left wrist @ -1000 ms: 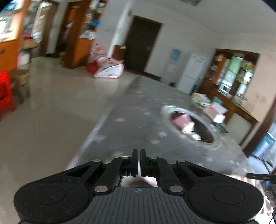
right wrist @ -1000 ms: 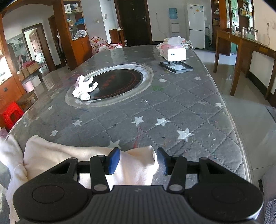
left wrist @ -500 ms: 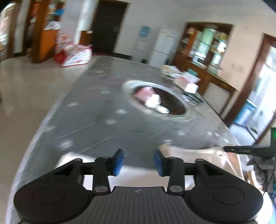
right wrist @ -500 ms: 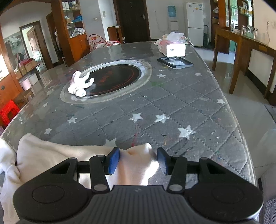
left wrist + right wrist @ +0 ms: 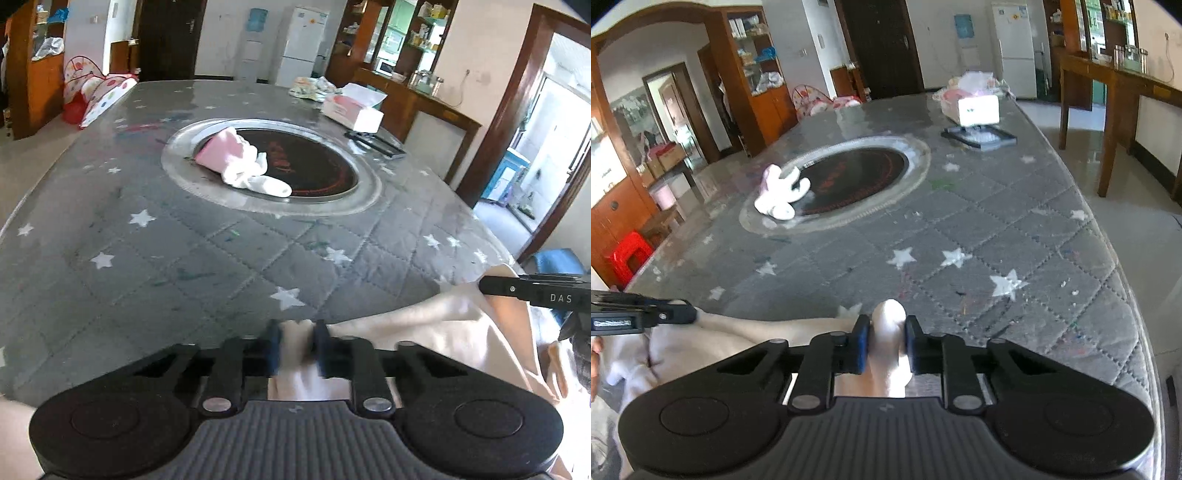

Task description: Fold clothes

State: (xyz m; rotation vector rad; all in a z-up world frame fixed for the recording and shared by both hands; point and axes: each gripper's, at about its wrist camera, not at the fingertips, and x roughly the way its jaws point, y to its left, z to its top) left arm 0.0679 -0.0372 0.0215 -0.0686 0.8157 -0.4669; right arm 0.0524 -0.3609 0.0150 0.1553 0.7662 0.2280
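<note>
Okay, both grippers have bitten now. A second ago my left gripper was pinched together up in the air, half a second ago its jaws were spread over the cloth, and now they're squeezed onto a fold of the cream garment at the bottom middle of the frame, though it's motion-blurred so I can't swear how tight. My right gripper was apart around the cloth's corner before; now it's clamped on a bunched bit of that garment, bottom centre of its view.

So the garment is held at two points along the near edge of the table, most of it lying low and right in the left view. I'd guess the grabbing is done and the lift or the fold-over is next.

Further out, the pink-and-white socks sit on the rim of the round hob mid-frame, with the tissue box at upper right.

Writing: only "DAS" on the other gripper's finger at the right edge of the left view. Nothing else is legible.
</note>
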